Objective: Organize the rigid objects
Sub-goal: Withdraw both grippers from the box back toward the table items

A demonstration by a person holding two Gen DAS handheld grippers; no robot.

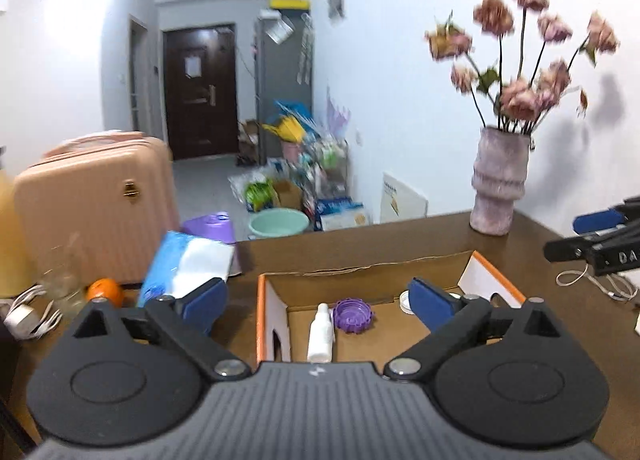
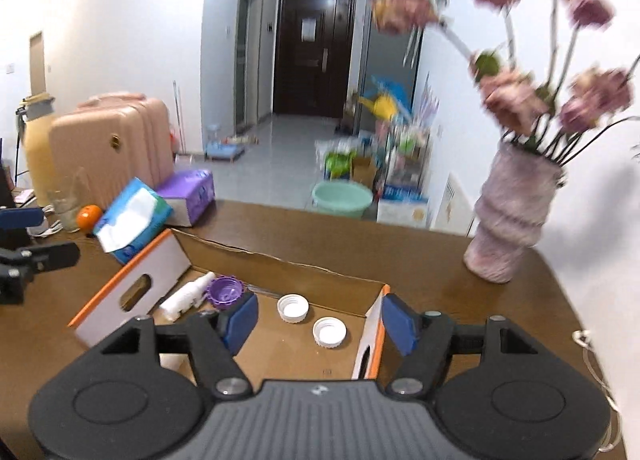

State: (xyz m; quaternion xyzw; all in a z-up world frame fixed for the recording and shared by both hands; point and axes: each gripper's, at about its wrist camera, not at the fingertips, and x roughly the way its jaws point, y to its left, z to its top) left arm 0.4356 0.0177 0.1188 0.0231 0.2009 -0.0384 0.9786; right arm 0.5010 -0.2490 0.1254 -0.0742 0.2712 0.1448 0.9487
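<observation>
Hovering over an open cardboard box [image 2: 280,344] on a brown counter [image 2: 400,252], the left hand-held gripper [image 1: 320,300] and right hand-held gripper [image 2: 320,320] both gape, empty. Inside lie a white bottle [image 2: 184,296], a purple cap [image 2: 225,292] and two white caps [image 2: 293,308]. Blurred flowers [image 2: 520,99] fill the far-right vase [image 2: 512,219]; the box's near wall is hidden.

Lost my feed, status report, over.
Left tool open, empty. Right tool open, empty. Bottle, purple lid, two white caps in box. Nothing in the way.
</observation>
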